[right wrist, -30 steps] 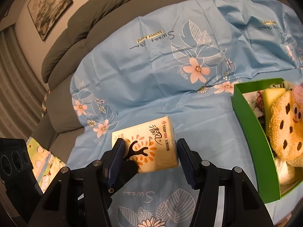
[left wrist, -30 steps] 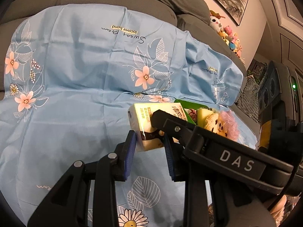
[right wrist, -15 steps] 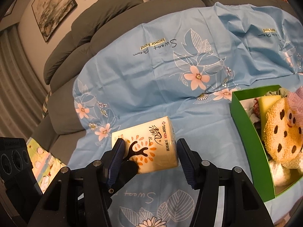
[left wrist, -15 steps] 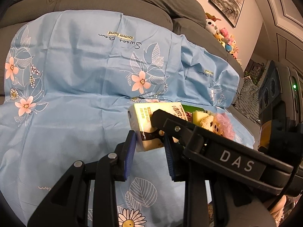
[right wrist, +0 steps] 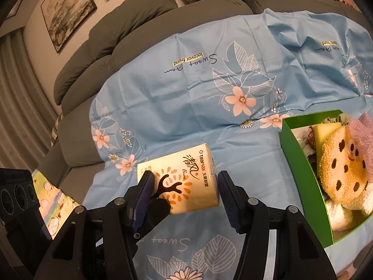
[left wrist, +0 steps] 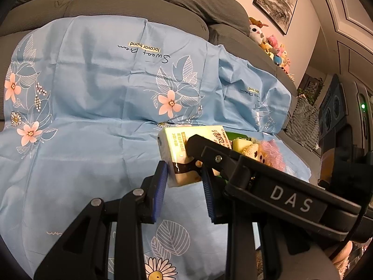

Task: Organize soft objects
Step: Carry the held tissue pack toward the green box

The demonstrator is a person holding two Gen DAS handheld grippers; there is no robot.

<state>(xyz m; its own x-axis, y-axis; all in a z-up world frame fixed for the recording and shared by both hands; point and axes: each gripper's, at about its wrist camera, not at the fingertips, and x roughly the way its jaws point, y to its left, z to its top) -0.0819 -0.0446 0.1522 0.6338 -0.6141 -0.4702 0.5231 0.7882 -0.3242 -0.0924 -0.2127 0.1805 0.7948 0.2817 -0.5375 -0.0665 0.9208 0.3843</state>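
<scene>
Since a second ago little has changed: both the left hand-held gripper and right hand-held gripper still clamp the tissue pack at frame centre, left of the green box; the sofa background has slid lower.

Dim, warm indoor light; sharp centres, strong fisheye bending and dark vignetted corners in both views.

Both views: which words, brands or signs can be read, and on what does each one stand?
"teamax", on the tissue pack; its Chinese characters and small print I cannot read surely.
"DAS", on the right gripper.
"Sweet Dream", seemingly, in upside-down script on the blue sheet.
Yellow label beside it: too blurred to read surely.
</scene>
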